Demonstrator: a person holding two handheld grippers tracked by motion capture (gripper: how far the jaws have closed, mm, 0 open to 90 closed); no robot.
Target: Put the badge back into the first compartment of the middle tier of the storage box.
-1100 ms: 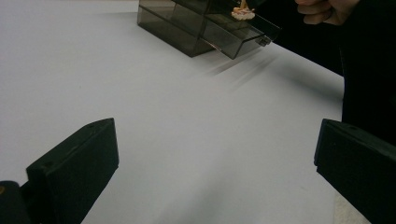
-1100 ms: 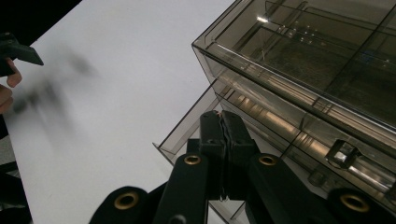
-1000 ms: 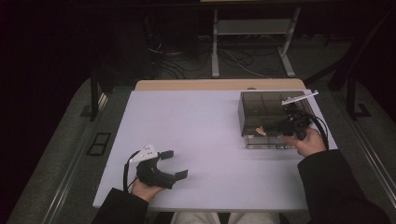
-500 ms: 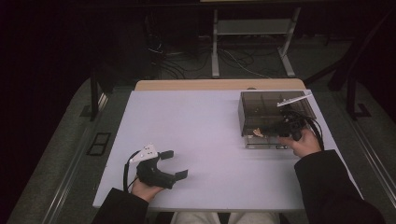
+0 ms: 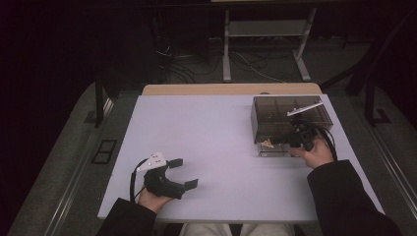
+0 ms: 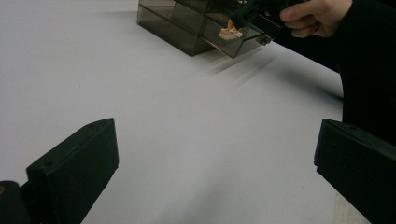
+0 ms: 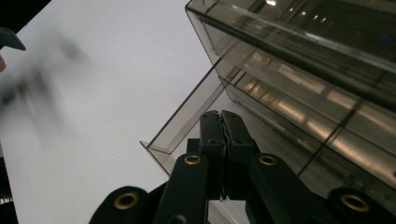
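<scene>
Right claw (image 5: 284,141) has its jaws pressed together on a small pale thing (image 6: 230,33), which it holds at the pulled-out drawer (image 6: 243,37) of the smoky clear box (image 5: 287,115) on the right of the tabletop (image 5: 211,128). From the left claw's camera the pale thing hangs at the jaw tips just over the drawer's tray; in the right claw's own view the tips meet above the drawer's corner (image 7: 161,149), and the piece itself is hidden there. I take the step in hand to be putting this piece into the drawer or taking it out; I cannot tell which. If it goes in, the next move calls for a slight drop and a parting of the jaws, then a push to shut the drawer.

Left claw (image 5: 184,173) rests low near the front edge, jaws wide apart with nothing between them. Only the drawer's thin clear walls stand in the way.
</scene>
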